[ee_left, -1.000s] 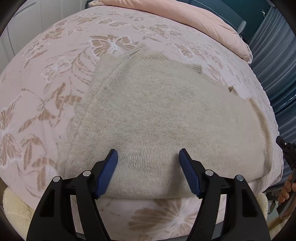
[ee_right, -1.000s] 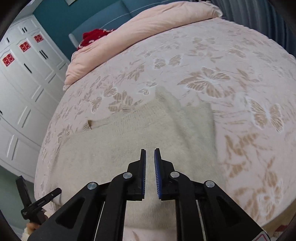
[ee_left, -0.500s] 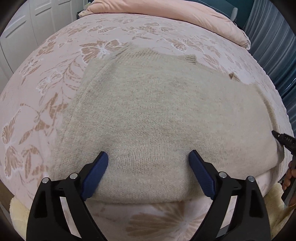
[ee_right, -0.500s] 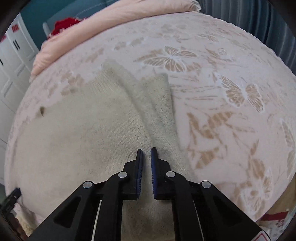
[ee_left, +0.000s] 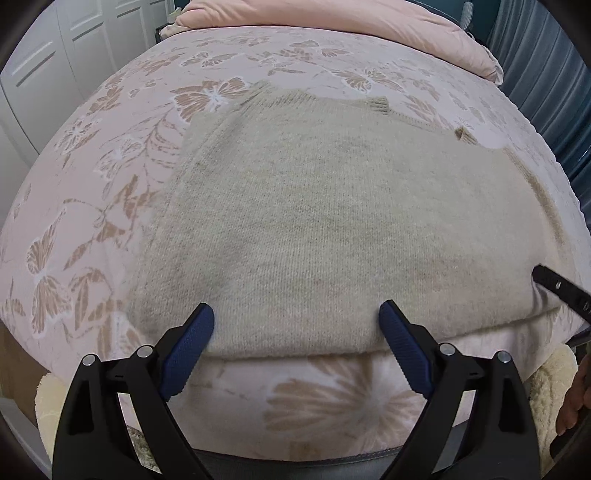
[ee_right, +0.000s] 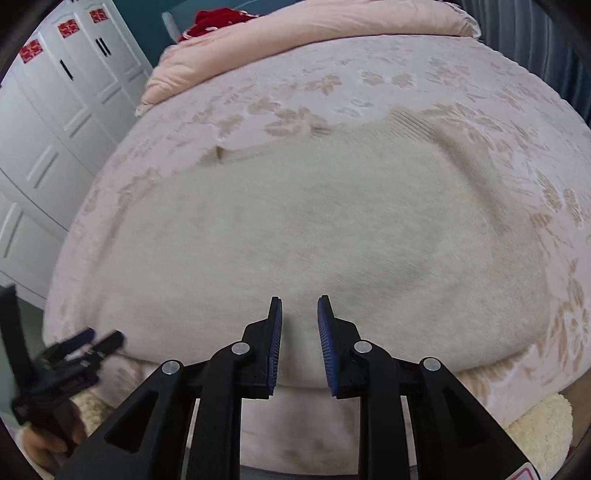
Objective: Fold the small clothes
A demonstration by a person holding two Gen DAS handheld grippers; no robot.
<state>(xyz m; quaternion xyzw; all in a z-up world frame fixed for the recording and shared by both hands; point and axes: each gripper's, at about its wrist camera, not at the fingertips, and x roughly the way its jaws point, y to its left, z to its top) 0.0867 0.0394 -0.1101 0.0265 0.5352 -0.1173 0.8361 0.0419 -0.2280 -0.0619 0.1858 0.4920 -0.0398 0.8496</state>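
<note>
The beige sweater (ee_left: 332, 229) lies flat at the near edge of the bed (ee_left: 92, 177), both grippers empty above its hem — left gripper (ee_left: 297, 319) wide open, right gripper (ee_right: 300, 314) partly open — so next they probably must pinch the hem.

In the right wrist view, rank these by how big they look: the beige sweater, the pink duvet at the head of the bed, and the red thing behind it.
1. Beige sweater, though nearness to the camera inflates it.
2. Pink duvet, farther away, so its true size is unsure.
3. Red thing, mostly hidden behind the duvet.
</note>
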